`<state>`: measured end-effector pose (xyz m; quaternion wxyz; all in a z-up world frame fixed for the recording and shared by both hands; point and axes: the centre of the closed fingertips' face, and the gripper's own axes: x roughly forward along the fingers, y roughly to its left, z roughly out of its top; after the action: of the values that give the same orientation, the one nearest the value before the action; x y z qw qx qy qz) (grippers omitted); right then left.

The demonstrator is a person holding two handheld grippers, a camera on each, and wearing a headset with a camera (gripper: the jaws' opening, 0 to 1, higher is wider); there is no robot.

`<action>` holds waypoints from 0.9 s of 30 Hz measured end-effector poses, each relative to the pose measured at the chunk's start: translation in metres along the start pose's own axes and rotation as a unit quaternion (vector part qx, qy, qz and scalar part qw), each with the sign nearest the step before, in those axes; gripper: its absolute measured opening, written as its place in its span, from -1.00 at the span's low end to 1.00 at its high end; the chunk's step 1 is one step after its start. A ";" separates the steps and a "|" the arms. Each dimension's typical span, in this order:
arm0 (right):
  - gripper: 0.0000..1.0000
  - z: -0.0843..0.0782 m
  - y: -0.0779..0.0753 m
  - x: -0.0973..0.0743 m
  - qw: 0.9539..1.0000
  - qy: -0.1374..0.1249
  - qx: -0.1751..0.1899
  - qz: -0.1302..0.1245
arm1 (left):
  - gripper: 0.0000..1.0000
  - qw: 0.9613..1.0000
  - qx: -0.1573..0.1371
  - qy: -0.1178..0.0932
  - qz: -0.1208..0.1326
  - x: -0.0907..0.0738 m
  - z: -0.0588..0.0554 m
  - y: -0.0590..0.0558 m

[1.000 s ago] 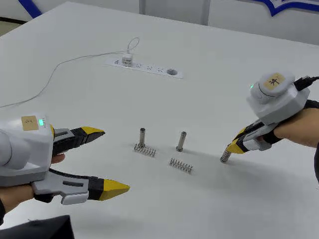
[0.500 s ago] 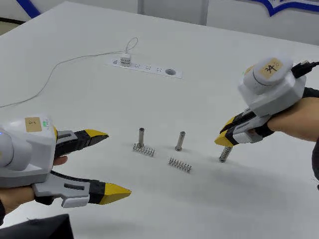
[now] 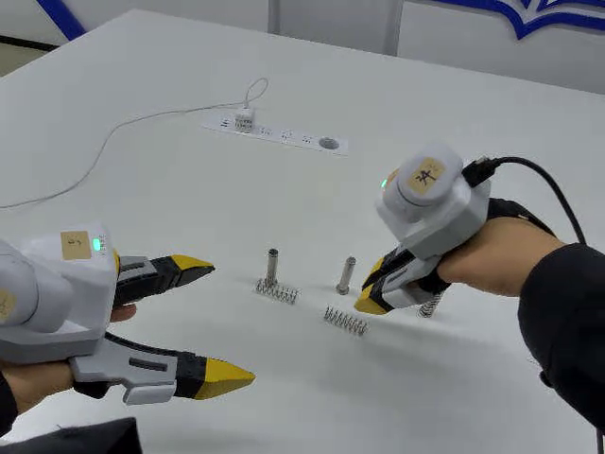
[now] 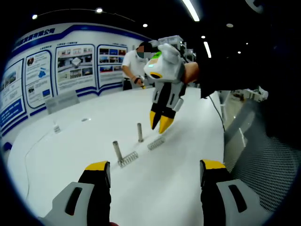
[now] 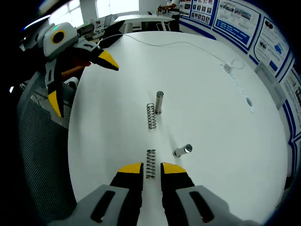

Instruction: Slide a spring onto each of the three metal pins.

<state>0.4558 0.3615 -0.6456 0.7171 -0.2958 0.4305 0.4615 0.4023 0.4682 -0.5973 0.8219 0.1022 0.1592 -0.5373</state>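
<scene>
1. Firstly, the head view: on the white table [image 3: 189, 199], two upright silver metal pins stand bare, the left pin [image 3: 272, 265] and the middle pin [image 3: 346, 274]. A small steel coil spring [image 3: 277, 290] lies at the left pin's foot, and a second loose spring [image 3: 345, 321] lies just in front of the middle pin. The third pin [image 3: 432, 305] wears a spring and is partly hidden behind the white, yellow-tipped right gripper [image 3: 371, 303], which hovers close over the second loose spring. The matching left gripper [image 3: 219, 323] is well apart at lower left.
2. Left gripper view: the left gripper [image 4: 155, 169] has its jaws spread wide and empty. Ahead are both bare pins, both lying springs and the right gripper [image 4: 162, 121] pointing down.
3. Right gripper view: the right gripper [image 5: 151, 170] has its jaws only narrowly parted, grasping nothing. The second loose spring [image 5: 150, 162] lies on the table in line with that gap.
</scene>
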 end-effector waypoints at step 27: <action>-0.76 -0.003 0.000 0.046 0.998 0.052 -0.029 0.015 | 0.57 1.000 -0.006 0.002 0.003 0.001 -0.003 0.001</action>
<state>0.4638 0.3779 -0.6881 0.6779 -0.3341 0.4580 0.4681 0.4029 0.4682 -0.6001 0.8240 0.0990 0.1639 -0.5333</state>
